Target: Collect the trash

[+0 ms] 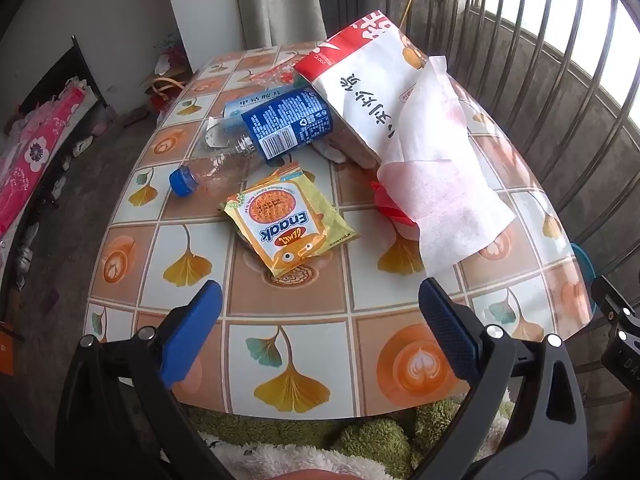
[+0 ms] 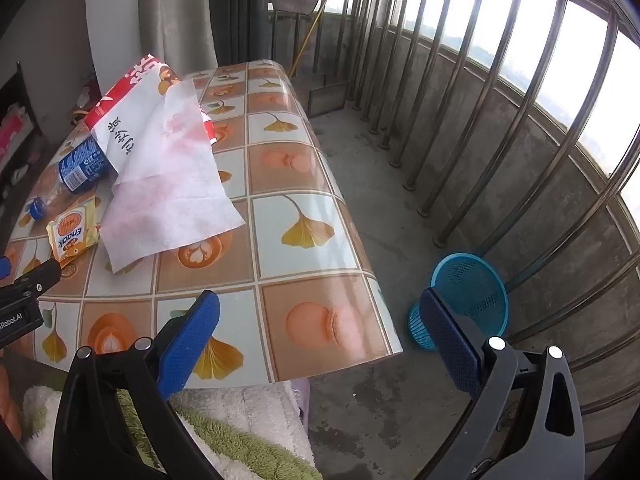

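Observation:
Trash lies on a patterned table [image 1: 320, 344]: a yellow Enaak snack packet [image 1: 286, 226], a crushed clear bottle with a blue cap [image 1: 184, 181], a blue can [image 1: 290, 122], a red-and-white paper bag [image 1: 372, 80] and a white tissue [image 1: 436, 184] draped over it. A red scrap [image 1: 390, 206] shows under the tissue. My left gripper [image 1: 320, 302] is open and empty above the table's near part, just short of the packet. My right gripper [image 2: 320, 316] is open and empty over the table's right edge [image 2: 360, 240]. A blue mesh basket [image 2: 468, 294] stands on the floor.
A metal railing [image 2: 500, 100] runs along the balcony at the right. A green and white fluffy cloth [image 2: 224, 424] lies below the table's near edge. A curtain [image 1: 280, 0] hangs behind the table. Pink bedding [image 1: 40, 148] lies at the far left.

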`<act>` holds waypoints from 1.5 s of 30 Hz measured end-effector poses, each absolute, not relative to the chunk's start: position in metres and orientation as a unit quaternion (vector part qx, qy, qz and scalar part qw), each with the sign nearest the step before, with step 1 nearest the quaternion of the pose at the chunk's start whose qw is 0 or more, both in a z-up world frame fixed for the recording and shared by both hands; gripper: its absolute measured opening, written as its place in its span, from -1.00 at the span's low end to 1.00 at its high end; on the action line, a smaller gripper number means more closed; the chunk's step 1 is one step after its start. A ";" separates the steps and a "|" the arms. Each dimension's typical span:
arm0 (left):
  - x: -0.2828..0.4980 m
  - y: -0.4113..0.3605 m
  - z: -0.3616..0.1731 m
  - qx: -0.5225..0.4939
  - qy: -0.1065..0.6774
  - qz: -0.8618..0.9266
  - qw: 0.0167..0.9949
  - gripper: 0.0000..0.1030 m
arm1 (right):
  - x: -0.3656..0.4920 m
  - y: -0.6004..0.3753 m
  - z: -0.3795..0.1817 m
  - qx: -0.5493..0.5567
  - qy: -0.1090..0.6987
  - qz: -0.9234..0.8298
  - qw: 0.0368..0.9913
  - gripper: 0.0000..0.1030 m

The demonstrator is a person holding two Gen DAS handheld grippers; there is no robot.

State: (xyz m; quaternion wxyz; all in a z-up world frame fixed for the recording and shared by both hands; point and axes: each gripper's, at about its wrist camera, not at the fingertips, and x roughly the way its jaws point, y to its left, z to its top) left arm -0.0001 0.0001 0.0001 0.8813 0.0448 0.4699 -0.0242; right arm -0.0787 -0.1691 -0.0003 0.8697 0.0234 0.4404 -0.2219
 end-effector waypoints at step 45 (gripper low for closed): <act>0.001 0.000 -0.005 0.046 0.475 -0.020 0.878 0.83 | -0.074 -0.170 -0.001 0.031 0.443 -0.215 0.870 0.89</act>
